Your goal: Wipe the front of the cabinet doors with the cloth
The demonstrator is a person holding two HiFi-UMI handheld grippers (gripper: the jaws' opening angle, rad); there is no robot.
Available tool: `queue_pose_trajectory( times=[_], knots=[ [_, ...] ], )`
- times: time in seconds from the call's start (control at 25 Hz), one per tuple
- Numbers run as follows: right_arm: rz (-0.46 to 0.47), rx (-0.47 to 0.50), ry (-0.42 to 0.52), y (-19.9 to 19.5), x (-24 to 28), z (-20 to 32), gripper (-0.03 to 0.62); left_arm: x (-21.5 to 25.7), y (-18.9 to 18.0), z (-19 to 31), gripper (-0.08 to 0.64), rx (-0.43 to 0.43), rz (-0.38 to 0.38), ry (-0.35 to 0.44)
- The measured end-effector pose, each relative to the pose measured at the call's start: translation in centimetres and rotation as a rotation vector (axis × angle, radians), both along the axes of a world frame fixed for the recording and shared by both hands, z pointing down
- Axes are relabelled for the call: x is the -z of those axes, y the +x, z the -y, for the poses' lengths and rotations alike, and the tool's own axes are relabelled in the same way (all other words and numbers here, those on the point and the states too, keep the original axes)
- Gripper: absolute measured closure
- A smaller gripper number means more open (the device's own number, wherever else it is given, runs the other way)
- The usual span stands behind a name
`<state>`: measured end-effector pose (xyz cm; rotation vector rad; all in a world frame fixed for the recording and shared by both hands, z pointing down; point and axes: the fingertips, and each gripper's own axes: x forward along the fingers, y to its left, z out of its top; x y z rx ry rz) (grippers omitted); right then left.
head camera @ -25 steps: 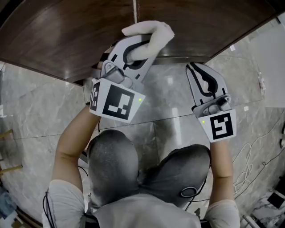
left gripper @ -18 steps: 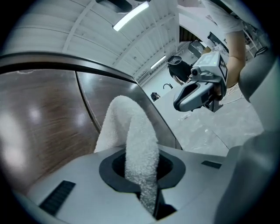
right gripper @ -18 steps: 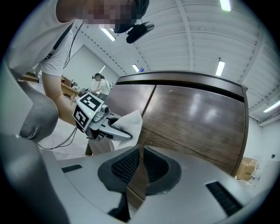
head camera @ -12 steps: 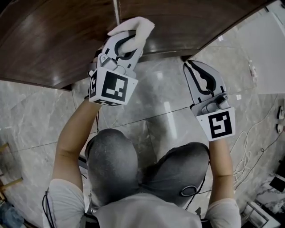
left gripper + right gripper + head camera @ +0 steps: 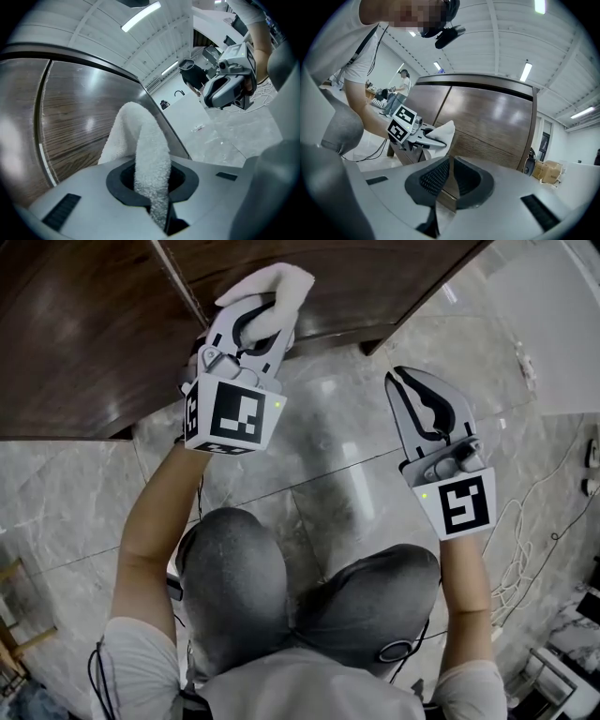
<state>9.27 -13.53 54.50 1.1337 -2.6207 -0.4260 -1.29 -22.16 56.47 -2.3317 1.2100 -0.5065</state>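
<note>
At the upper centre of the head view, your left gripper (image 5: 265,307) is clamped on a white cloth (image 5: 272,282). The cloth's bunched end sits against the dark wood cabinet doors (image 5: 84,343), just right of the seam between them and near their lower edge. In the left gripper view the cloth runs up between the jaws. At the right of the frame, your right gripper (image 5: 405,382) hovers over the grey marble floor (image 5: 347,474), jaws closed together on nothing, well apart from the cloth.
</note>
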Motion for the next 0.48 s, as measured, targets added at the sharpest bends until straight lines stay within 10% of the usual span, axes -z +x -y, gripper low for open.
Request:
queue_pose_trajectory(
  times=[0.48],
  knots=[
    [0.028,-0.028,0.001,4.6,-1.0,0.6,0.540,-1.9,7.3,2.3,0.502,-0.043,0.013,-0.013]
  ],
)
